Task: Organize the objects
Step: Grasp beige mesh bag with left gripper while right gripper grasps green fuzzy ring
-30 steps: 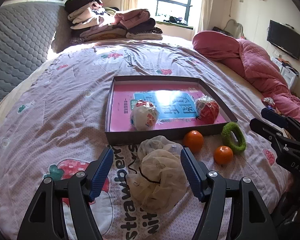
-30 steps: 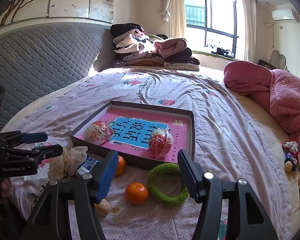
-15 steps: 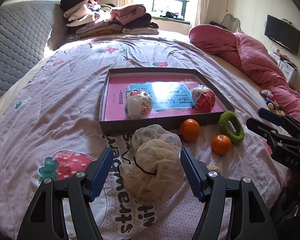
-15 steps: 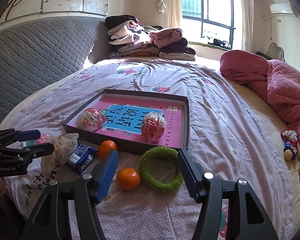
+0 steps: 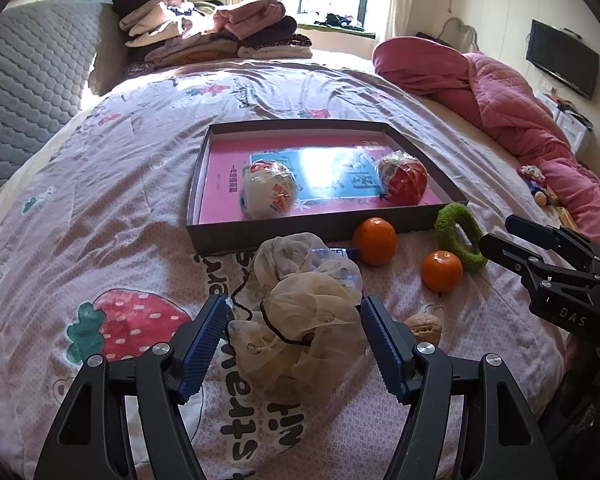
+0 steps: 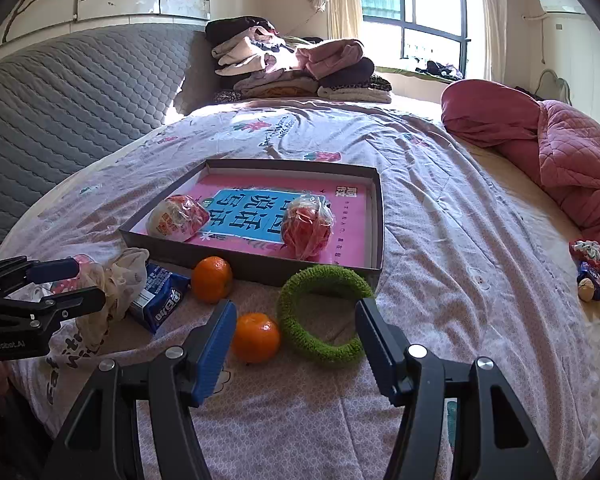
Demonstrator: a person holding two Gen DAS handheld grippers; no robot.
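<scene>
My left gripper [image 5: 294, 320] stands open over the bedspread, its blue pads on either side of a cream mesh pouch [image 5: 308, 312] that lies between them. My right gripper [image 6: 296, 316] is open just before a green fuzzy ring [image 6: 320, 312] and an orange [image 6: 256, 336]. A second orange [image 6: 212, 278] and a blue packet [image 6: 160, 300] lie against the shallow box [image 6: 256, 262]. Inside the box are a white wrapped ball [image 5: 268, 196] and a red wrapped ball [image 5: 404, 180]. A walnut [image 5: 422, 328] rests beside the left gripper's right finger.
A pink quilt [image 5: 500, 100] is bunched along the right side of the bed. Folded clothes [image 6: 296, 68] are stacked by the grey padded headboard [image 6: 80, 92]. Small toys [image 6: 588, 268] lie at the bed's right edge. A television [image 5: 562, 60] hangs on the wall.
Both grippers have come lower and closer to the bedspread. The right one has sunk toward the ring and the near orange. The walnut has come into the left view.
</scene>
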